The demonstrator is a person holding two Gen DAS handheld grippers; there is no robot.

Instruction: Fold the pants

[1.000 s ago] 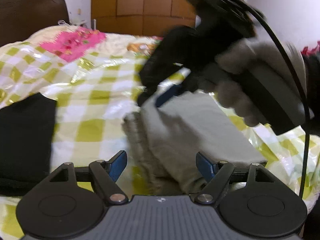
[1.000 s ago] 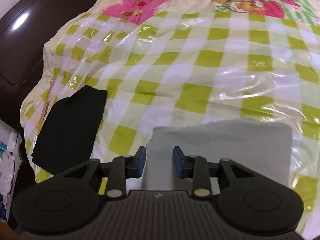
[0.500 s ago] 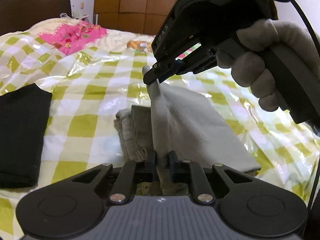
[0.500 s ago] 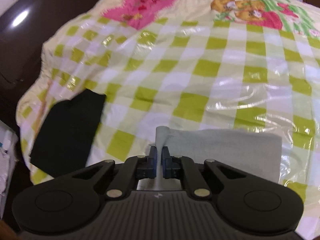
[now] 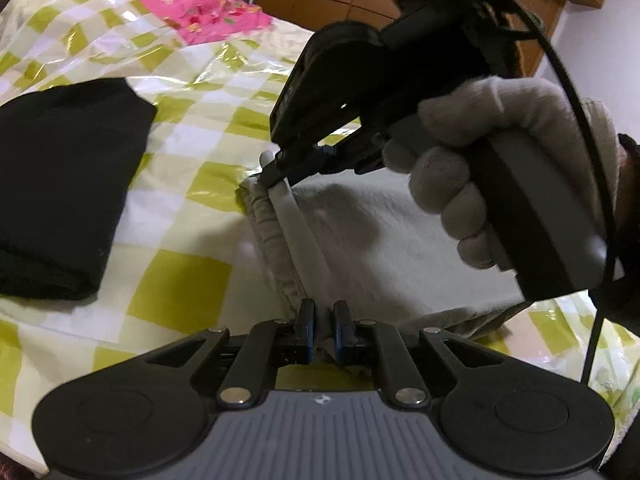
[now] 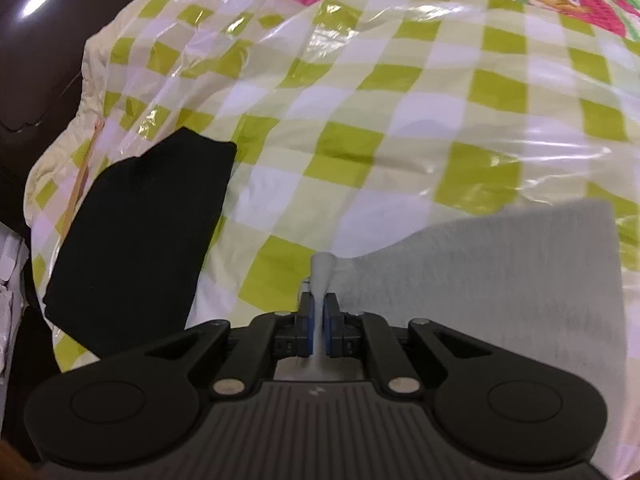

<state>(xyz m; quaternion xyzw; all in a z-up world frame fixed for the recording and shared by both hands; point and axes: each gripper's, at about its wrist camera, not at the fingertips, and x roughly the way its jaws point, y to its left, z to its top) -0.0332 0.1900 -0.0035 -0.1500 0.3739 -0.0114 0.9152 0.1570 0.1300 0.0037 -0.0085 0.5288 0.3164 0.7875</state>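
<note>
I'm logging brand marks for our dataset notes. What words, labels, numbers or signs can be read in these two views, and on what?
Nothing reads clearly.
Pale lettering on the housing of the right gripper, left wrist view: too blurred to read.
Small emblem on the base of the left gripper, and a similar one in the right wrist view: a symbol, no letters.
Cartoon prints on the bedspread: pictures only, no words legible.

A bed carries a glossy green-and-white checked cover. The folded grey pants lie on it. Well apart lies a folded black garment.
</note>
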